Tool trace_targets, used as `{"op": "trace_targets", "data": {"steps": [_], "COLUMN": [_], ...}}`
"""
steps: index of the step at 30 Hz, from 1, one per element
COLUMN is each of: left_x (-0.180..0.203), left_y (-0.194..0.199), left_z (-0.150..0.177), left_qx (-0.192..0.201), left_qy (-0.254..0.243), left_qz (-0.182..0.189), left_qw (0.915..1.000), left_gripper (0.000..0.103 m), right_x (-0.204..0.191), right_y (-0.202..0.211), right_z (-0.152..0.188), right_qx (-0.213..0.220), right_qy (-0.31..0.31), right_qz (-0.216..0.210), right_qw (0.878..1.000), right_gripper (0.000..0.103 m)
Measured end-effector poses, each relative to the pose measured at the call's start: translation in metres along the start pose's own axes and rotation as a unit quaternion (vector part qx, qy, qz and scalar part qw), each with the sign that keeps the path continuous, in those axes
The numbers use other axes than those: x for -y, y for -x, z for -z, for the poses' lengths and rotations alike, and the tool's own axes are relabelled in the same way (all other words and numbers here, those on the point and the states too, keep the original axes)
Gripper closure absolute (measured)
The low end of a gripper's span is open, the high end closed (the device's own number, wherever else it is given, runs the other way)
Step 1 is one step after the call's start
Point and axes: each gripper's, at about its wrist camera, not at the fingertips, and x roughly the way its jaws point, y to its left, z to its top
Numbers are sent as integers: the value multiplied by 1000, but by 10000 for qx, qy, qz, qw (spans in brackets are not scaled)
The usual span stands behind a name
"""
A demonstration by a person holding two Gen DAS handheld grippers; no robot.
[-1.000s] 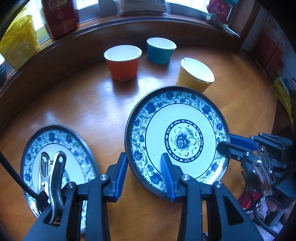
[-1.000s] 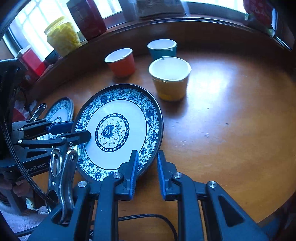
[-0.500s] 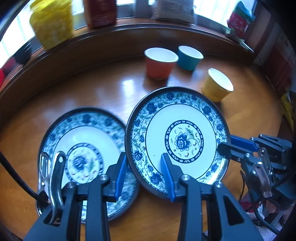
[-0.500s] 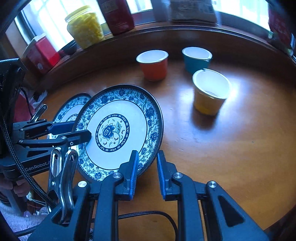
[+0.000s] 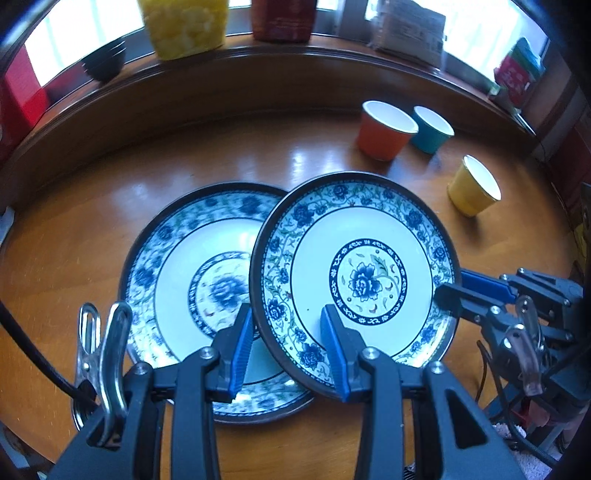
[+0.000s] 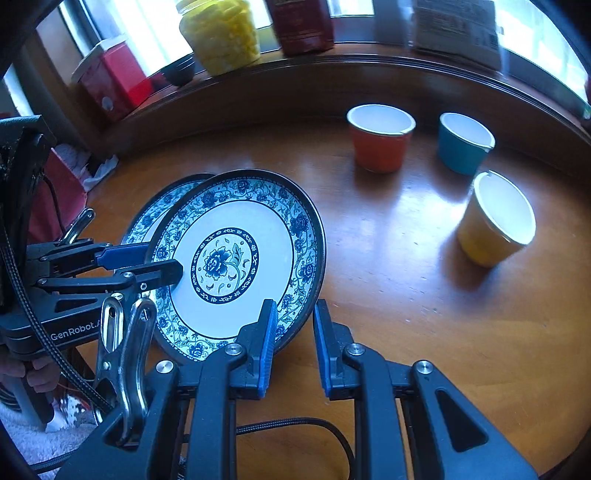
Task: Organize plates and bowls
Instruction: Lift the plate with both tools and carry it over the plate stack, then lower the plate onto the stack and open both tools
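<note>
We carried the plate (image 5: 369, 273), pinched by both the left gripper (image 5: 286, 347) & right gripper (image 6: 293, 345), partly over the second plate (image 5: 192, 273); stacking was near.

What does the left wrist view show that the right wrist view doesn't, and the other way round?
Only left wrist: almost the whole lower plate, lying flat under the held plate, and the stack of dark bowls on the sill.

Only right wrist: the hand on the left tongs' handle, and the red box.

Both: each pair of tongs, left and right, clamping the held plate's rim; the orange cup, teal cup, yellow cup and yellow jar.
</note>
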Motion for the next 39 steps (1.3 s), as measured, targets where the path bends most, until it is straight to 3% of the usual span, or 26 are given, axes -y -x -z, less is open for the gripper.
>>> {"op": "trace_targets", "data": {"steps": [15, 23, 31, 39], "left_x": [-30, -37, -50, -58], "left_y": [-8, -11, -2, 2], "left_z": [2, 5, 8, 12], "left_qx": [-49, -111, 53, 99], "left_qy": [445, 490, 585, 663], "left_qz": [131, -36, -282, -279], "left_qw": [9989, 9987, 9979, 9974], "left_gripper": [64, 64, 64, 64], "right_x": [-20, -29, -47, -66], "right_y": [-9, -6, -17, -33], "right_z": [-7, -16, -23, -36], "right_qx": [46, 261, 214, 185], "right_qy": [139, 186, 463, 761], "right_qz": [18, -12, 18, -33], "right_qw": [9999, 9995, 9987, 9969], "right_gripper": [82, 87, 88, 89]}}
